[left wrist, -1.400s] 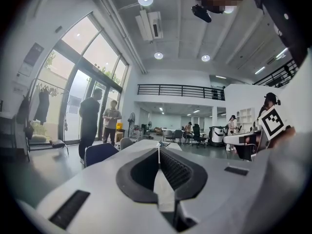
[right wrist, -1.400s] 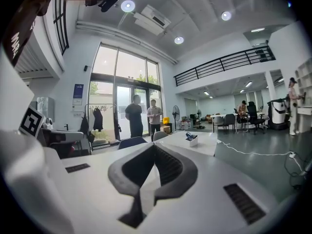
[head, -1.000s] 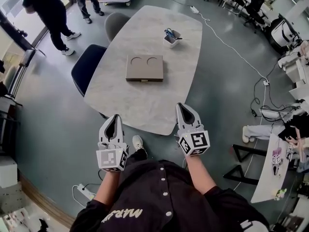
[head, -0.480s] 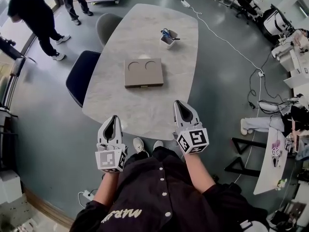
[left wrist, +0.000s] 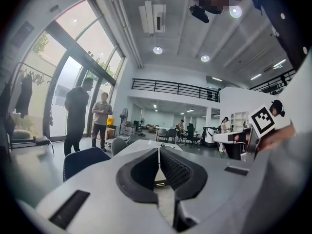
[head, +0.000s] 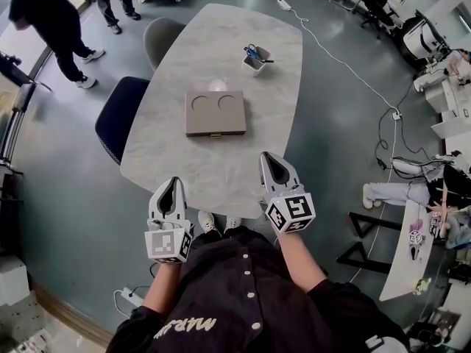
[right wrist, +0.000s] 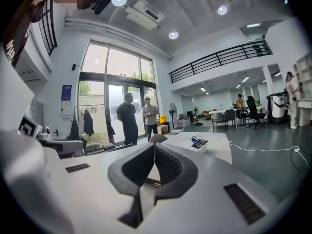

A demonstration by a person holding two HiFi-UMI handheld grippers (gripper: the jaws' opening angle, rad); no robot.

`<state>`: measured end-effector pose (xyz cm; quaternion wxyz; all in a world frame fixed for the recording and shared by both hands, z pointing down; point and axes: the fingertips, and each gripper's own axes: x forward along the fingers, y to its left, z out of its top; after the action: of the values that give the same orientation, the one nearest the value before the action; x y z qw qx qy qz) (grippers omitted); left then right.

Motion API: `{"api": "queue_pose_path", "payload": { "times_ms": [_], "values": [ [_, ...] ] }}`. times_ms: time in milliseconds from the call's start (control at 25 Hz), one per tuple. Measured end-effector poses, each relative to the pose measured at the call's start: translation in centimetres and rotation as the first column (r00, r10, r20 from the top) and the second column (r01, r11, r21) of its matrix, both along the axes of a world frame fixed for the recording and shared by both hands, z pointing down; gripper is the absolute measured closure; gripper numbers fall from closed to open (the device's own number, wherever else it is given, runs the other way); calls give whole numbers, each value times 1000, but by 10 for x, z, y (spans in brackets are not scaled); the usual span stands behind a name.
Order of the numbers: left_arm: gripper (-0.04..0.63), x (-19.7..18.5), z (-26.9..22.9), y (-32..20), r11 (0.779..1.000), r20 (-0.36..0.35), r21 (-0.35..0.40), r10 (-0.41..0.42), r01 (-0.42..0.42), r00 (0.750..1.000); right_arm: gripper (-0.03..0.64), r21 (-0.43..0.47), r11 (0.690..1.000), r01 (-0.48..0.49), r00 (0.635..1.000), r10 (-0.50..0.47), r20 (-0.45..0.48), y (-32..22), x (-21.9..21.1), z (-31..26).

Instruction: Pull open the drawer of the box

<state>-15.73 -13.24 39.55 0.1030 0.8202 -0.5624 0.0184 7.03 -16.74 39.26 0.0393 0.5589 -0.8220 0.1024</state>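
Note:
A flat brown box point(head: 215, 113) with two round recesses on top lies mid-table on the pale marble table point(head: 221, 175); a small handle point(head: 215, 134) sits on its near edge, and the drawer looks closed. My left gripper point(head: 174, 179) hovers shut at the table's near left edge. My right gripper point(head: 268, 157) is shut and empty over the near right edge. Both stay well short of the box. Between the closed jaws of the left gripper point(left wrist: 159, 149) and of the right gripper point(right wrist: 154, 145) a sliver of box point(left wrist: 158, 180) point(right wrist: 152, 177) shows.
A white cup holding scissors point(head: 257, 59) point(right wrist: 198, 143) stands beyond the box. A dark blue chair point(head: 118, 116) and a grey chair point(head: 158, 39) line the table's left side. Two people point(head: 51, 20) stand at the far left. Cables point(head: 390, 116) run over the floor on the right.
Both grippers have come forward with the person, closer to the table's near edge and the box. Their jaws stay shut and the box has not moved.

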Motion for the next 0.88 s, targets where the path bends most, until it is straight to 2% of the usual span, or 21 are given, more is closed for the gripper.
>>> {"api": "queue_pose_path", "payload": {
  "times_ms": [320, 480, 760, 880],
  "values": [
    [577, 26, 0, -2, 999, -22, 0, 37, -37, 999, 620, -88, 995, 41, 990, -29, 139, -18, 3, 31],
    [577, 36, 13, 2, 998, -36, -51, 44, -46, 998, 620, -135, 987, 85, 983, -60, 175, -32, -5, 59],
    [577, 40, 50, 13, 987, -43, -160, 29, -35, 999, 618, -298, 941, 160, 958, -75, 278, -63, -30, 132],
    [577, 40, 68, 17, 977, -49, -212, 14, -24, 999, 605, -368, 914, 172, 959, -70, 275, -74, -39, 166]
  ]
}}
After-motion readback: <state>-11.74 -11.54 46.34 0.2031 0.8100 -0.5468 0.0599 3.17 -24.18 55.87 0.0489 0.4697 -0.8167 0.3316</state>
